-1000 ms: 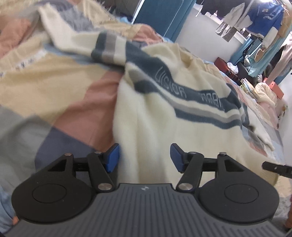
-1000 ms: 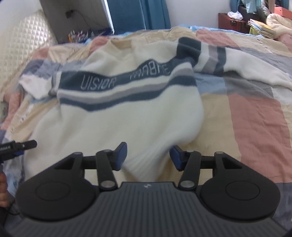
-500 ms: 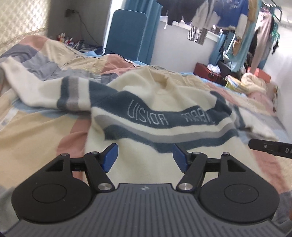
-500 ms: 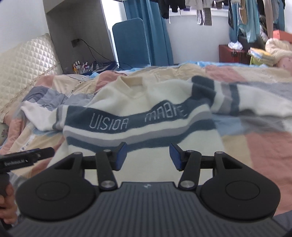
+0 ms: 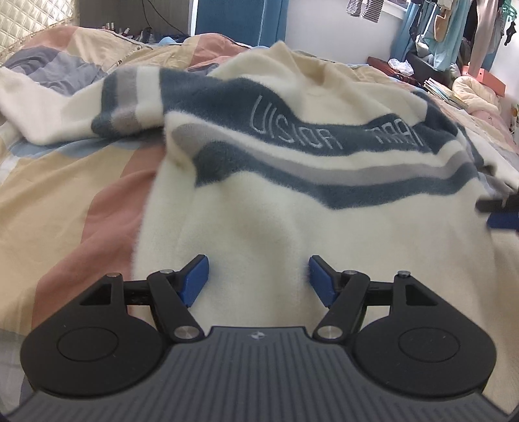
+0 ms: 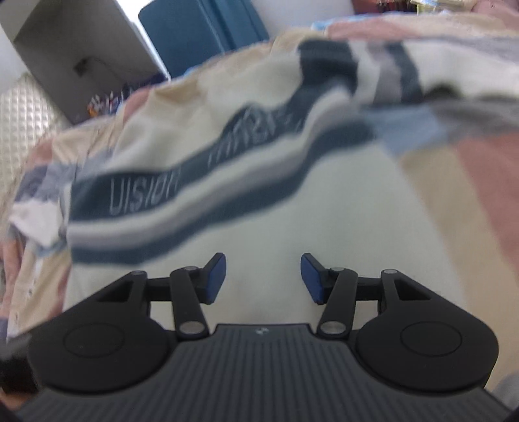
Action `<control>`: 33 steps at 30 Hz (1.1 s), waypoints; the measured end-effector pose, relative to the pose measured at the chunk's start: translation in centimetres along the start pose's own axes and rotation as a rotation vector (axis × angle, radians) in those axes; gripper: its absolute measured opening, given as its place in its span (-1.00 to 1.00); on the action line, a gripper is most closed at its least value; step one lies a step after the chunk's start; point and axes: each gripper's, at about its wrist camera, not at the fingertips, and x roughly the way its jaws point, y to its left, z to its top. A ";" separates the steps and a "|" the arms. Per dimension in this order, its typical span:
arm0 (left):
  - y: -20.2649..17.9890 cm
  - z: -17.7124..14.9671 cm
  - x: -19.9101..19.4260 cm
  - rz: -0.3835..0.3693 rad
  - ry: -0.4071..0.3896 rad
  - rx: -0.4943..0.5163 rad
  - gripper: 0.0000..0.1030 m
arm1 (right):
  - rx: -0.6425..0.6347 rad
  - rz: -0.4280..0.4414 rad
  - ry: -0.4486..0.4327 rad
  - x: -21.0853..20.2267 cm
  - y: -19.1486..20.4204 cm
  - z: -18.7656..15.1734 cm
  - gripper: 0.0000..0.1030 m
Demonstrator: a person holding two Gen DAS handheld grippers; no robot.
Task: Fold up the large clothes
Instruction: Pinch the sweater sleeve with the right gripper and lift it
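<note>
A cream sweater [image 5: 266,220] with navy and grey chest stripes lies spread on a bed, on a patchwork bedspread [image 5: 74,181] of pink, beige, grey and blue blocks. White lettering runs along the widest navy band, and the left sleeve [image 5: 81,97] trails off to the left across the bedspread with its own band of stripes.

The left gripper [image 5: 258,279] hangs over the lower cream part of the sweater, near its left edge. Its jaws have just been opening and now stand wide apart; the fabric shows between the blue pads [image 5: 194,280], but they do not press on it. At the right edge of the left wrist view, a blurred blue pad and black finger of the right gripper [image 5: 502,216] reach in over the sweater.

In the right wrist view, which is blurred by motion, the right gripper [image 6: 263,277] also sits above the sweater's [image 6: 292,227] plain lower half, its jaws released, with nothing clamped between them.

Beyond the bed stand a blue chair [image 5: 240,19] and a rail of hanging clothes [image 5: 454,29]
</note>
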 end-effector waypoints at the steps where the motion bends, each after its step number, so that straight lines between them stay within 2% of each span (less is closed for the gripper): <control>1: 0.0 0.0 0.0 0.000 -0.003 -0.004 0.41 | 0.011 -0.005 -0.018 -0.2 -0.6 0.9 0.04; 4: -0.1 0.0 -0.4 -0.015 -0.026 -0.007 0.41 | 0.093 0.008 -0.039 -0.3 -3.6 3.3 0.05; 5: -0.2 0.0 -0.6 -0.018 -0.031 -0.008 0.41 | 0.156 0.042 -0.041 -0.1 -5.0 4.1 0.21; 6: -0.3 0.0 -0.8 -0.022 -0.034 -0.015 0.41 | 0.221 0.080 -0.049 0.1 -6.6 4.8 0.45; 8: -0.2 0.2 -0.9 -0.039 -0.044 -0.035 0.41 | 0.340 0.097 -0.095 0.1 -9.7 6.1 0.56; 13: -0.3 0.5 -1.0 -0.050 -0.068 -0.071 0.41 | 0.486 0.096 -0.185 1.1 -16.3 7.7 0.64; 15: -0.4 0.5 -0.9 -0.067 -0.066 -0.087 0.41 | 0.540 0.079 -0.222 1.7 -19.0 7.9 0.77; 19: -0.9 0.3 -0.4 -0.049 -0.084 -0.080 0.41 | 0.661 0.064 -0.278 3.4 -24.1 7.9 0.77; 22: -0.9 0.5 0.0 -0.037 -0.087 -0.103 0.41 | 0.740 0.155 -0.358 4.8 -27.0 7.8 0.81; 24: -0.8 0.8 0.2 -0.039 -0.092 -0.135 0.41 | 0.731 0.177 -0.431 5.0 -27.5 8.4 0.81; 26: -0.8 1.1 0.5 -0.038 -0.097 -0.160 0.42 | 0.655 0.126 -0.486 5.2 -27.6 9.6 0.80; 28: -1.0 1.4 0.8 -0.025 -0.100 -0.161 0.42 | 0.615 0.074 -0.483 6.3 -28.2 10.9 0.76; 33: -1.6 1.6 1.7 0.002 -0.097 -0.154 0.48 | 0.627 0.047 -0.530 7.9 -29.7 13.6 0.81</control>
